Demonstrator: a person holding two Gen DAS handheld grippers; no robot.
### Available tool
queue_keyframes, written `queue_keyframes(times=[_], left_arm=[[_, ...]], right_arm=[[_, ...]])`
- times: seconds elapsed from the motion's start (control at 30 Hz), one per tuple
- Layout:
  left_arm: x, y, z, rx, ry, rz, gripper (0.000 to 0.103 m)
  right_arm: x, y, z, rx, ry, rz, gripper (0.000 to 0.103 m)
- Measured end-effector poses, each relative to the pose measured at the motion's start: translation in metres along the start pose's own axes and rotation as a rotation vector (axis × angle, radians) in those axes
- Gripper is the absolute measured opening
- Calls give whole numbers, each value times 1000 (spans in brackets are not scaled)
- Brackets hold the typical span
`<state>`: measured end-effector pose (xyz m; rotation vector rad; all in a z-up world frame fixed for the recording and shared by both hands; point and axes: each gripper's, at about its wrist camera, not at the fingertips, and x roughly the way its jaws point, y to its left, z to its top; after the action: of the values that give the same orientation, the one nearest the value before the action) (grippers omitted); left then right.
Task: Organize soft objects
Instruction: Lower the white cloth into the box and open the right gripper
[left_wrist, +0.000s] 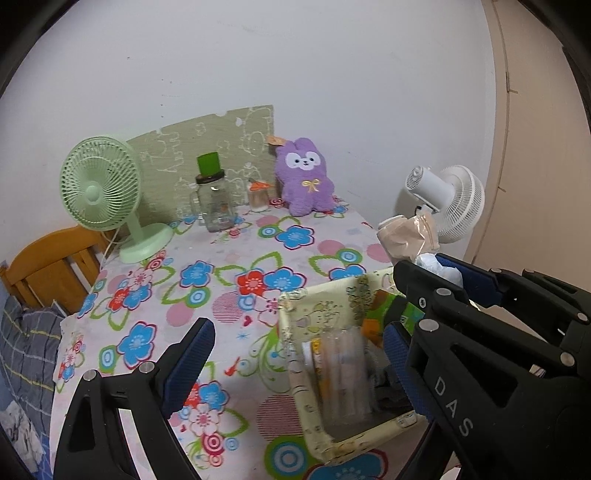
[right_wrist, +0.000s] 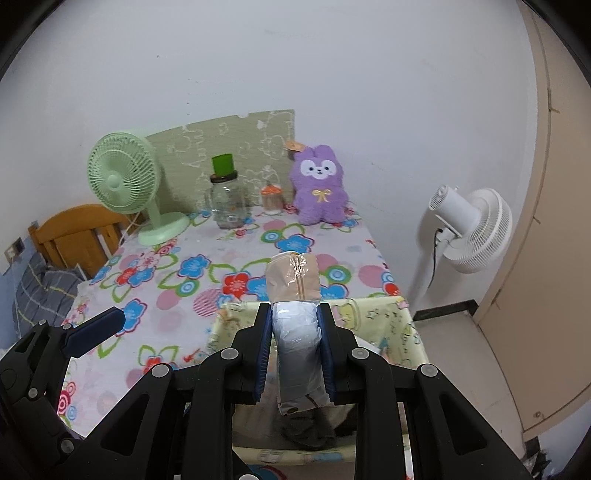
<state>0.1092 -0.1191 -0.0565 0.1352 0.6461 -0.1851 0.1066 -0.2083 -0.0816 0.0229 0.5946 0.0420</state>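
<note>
A green fan (left_wrist: 100, 192), glass jar (left_wrist: 213, 206) and white fan (left_wrist: 456, 201) stand apart.

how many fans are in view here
2. A green desk fan stands at the table's back left corner, beside the glass jar. A white pedestal fan stands on the floor off the table's right edge. None looks hidden.
</note>
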Motion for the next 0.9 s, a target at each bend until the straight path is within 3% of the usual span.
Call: queue_keyframes(times=[0.6, 0.7, 0.73, 0.77, 0.9], left_arm=[[33, -30, -5, 52, 68, -26, 94], [33, -32, -6, 59, 73, -32, 94], [32, -31, -6, 56, 72, -37, 94], [32, -31, -6, 54, 72, -39, 94], [27, -26, -7, 41, 67, -43, 94]], right_arm=[[29, -38, -19, 80, 86, -28, 30], [30, -39, -20, 86, 95, -36, 45], [30, -40, -21, 91, 94, -36, 59], [28, -40, -21, 95, 89, -31, 65], [23, -37, -21, 87, 80, -38, 69]])
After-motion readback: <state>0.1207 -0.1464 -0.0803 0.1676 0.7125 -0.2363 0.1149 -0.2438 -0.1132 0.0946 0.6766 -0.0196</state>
